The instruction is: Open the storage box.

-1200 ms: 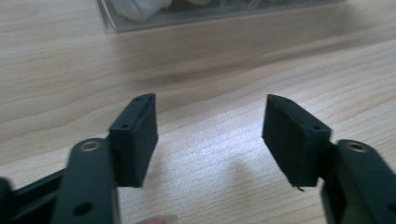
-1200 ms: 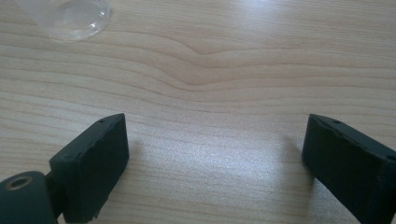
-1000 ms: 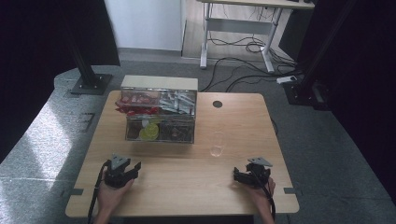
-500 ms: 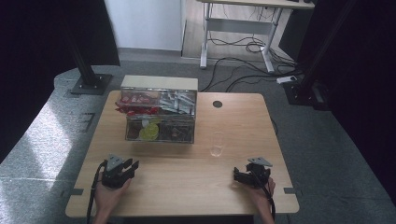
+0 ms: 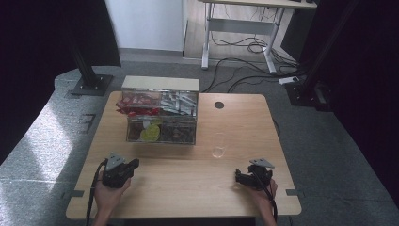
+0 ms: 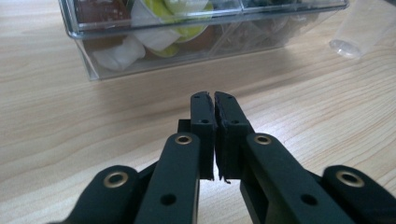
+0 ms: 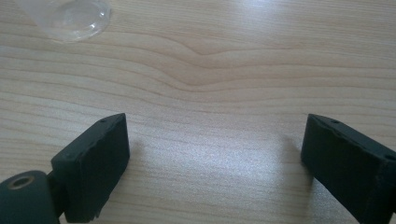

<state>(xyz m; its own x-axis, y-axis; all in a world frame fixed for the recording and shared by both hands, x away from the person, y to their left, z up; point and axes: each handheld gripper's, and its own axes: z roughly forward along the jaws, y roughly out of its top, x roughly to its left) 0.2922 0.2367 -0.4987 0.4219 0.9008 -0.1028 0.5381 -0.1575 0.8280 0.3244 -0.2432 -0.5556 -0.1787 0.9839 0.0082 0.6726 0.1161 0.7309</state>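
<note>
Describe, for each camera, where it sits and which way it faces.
High view: above the person's side, looking forward and down on the table; both hands with tongs show.
Left gripper view: rides the left tongs, shut, facing the clear box.
Right gripper view: rides the right tongs, open, facing bare wood.
All three share the cup.
</note>
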